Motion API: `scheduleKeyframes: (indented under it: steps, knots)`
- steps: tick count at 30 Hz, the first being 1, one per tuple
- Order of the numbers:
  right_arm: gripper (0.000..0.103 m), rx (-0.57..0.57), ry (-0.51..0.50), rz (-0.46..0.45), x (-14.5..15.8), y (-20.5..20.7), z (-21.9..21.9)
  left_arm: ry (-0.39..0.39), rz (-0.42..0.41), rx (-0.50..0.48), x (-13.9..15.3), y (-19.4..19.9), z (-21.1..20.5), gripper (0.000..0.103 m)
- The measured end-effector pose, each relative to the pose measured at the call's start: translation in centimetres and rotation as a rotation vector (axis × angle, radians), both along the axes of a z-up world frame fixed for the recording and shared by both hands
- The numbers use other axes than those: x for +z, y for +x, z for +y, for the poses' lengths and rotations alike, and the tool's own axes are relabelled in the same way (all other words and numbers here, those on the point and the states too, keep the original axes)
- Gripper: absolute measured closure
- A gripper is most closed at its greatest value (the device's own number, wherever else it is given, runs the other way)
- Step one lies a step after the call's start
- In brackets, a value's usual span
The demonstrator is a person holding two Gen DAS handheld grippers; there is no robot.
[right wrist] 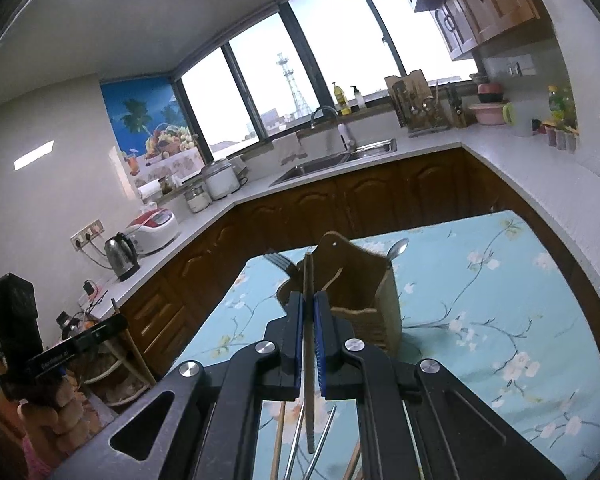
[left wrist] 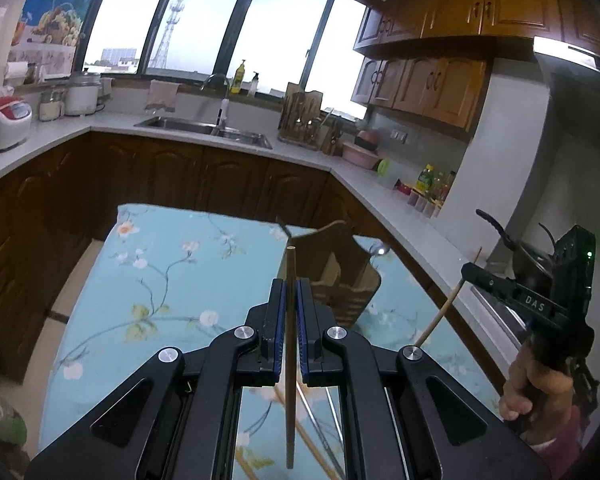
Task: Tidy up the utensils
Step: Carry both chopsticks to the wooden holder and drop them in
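Task partway, judging by the layout. Wooden holder (left wrist: 346, 276) stands on the tabletop (left wrist: 160, 272) towards its far edge; a fork (right wrist: 278, 261) and a spoon (right wrist: 397, 249) already stick out of it, so those look sorted. Left claw (left wrist: 290, 320) is pinched shut on one brown chopstick (left wrist: 290, 360), held roughly upright, tip just short of the holder in its own view. Right claw (right wrist: 309, 330) is likewise clamped on a second chopstick (right wrist: 309, 360), also near vertical, with the holder right behind it. Neither stick is in the holder yet; both are lifted clear of the cloth. Still loose on the tabletop at the near edge, under the claws: at least one more wooden stick (right wrist: 278, 440) and a couple of thin metal sticks (right wrist: 296, 444); exact count hidden by the claw frames. Remaining work as I read it: drop both held chopsticks into the holder, then fetch the near-edge leftovers.
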State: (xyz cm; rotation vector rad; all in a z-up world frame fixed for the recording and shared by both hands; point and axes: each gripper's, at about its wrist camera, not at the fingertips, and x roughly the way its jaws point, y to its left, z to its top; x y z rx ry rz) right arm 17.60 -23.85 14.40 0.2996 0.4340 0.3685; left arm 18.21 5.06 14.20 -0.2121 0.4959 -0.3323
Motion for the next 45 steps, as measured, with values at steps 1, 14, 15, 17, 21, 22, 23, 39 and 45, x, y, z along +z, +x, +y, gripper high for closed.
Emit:
scheduleKeyframes:
  steps: [1, 14, 15, 17, 21, 22, 23, 39, 45]
  knots:
    - [0.098, -0.007, 0.001, -0.005, 0.2, 0.2, -0.2, 0.001, -0.007, 0.0, 0.2, 0.3, -0.1, 0.099]
    - [0.098, -0.117, 0.025, -0.149, 5.4, 4.4, -2.3, -0.047, -0.192, 0.015, 6.7, 8.4, -3.1, 0.099]
    - [0.098, -0.127, 0.023, -0.163, 5.9, 4.9, -2.3, -0.061, -0.211, 0.021, 7.1, 9.1, -3.3, 0.098]
    - [0.098, -0.151, 0.021, -0.19, 6.7, 6.1, -2.6, -0.083, -0.233, 0.043, 7.6, 10.5, -3.5, 0.098]
    - [0.098, -0.19, 0.021, -0.205, 6.5, 8.3, -2.9, -0.105, -0.234, 0.086, 6.5, 13.8, -4.3, 0.098]
    - [0.098, -0.198, 0.019, -0.2, 6.1, 9.0, -3.0, -0.111, -0.226, 0.097, 5.9, 14.5, -4.4, 0.098]
    - [0.098, -0.202, 0.017, -0.197, 5.5, 9.5, -3.0, -0.116, -0.217, 0.107, 5.3, 15.0, -4.5, 0.098]
    - [0.097, -0.21, 0.054, -0.046, -3.1, 13.0, -2.3, -0.211, -0.271, 0.193, 1.1, 17.0, -3.0, 0.098]
    - [0.097, -0.21, 0.034, -0.05, -3.1, 13.1, -2.1, -0.198, -0.252, 0.165, -0.7, 17.5, -4.4, 0.098]
